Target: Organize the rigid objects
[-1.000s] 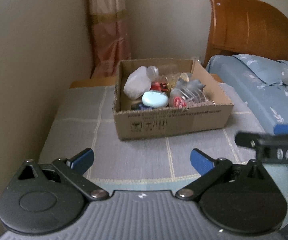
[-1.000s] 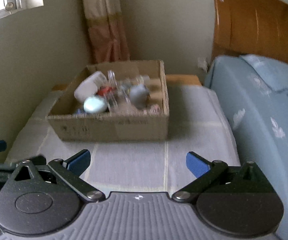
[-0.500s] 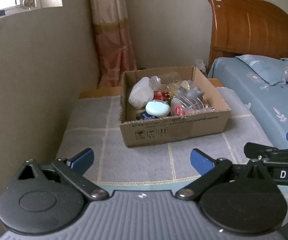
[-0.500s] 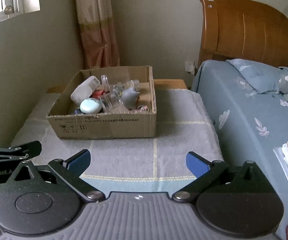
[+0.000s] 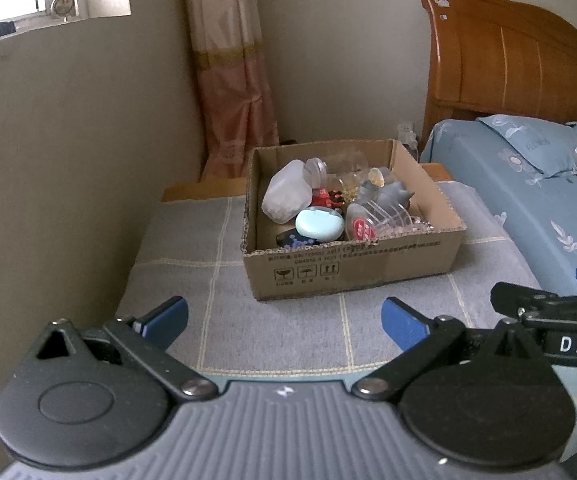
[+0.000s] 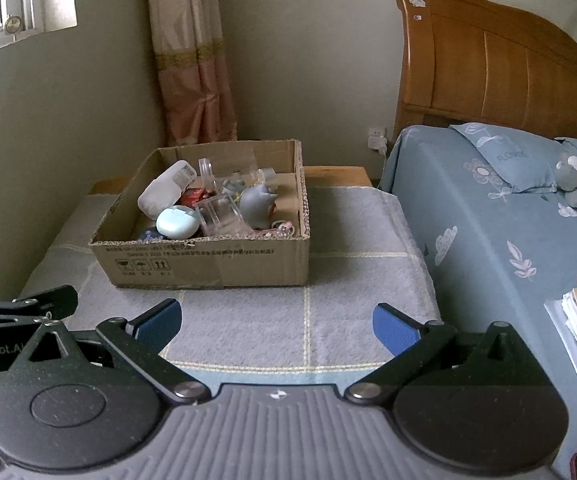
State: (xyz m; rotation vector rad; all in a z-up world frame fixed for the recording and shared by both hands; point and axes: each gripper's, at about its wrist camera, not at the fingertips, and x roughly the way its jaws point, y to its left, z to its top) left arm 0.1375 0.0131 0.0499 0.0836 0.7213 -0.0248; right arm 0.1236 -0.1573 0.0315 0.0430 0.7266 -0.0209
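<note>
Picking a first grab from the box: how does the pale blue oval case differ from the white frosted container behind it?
The pale blue oval case is smooth, opaque and rounded, and lies flat near the front wall of the cardboard box. The white frosted container is translucent, longer and bulkier, and leans tilted toward the back. The case shows a seam across its lid; the container shows a label only in the right wrist view. Both lie in the box's left half, touching, and neither is gripped.

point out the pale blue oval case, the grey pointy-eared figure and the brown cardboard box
pale blue oval case (image 5: 319,224), left wrist view, lid top
grey pointy-eared figure (image 6: 257,207), right wrist view, body
brown cardboard box (image 6: 224,266), right wrist view, front wall
</note>
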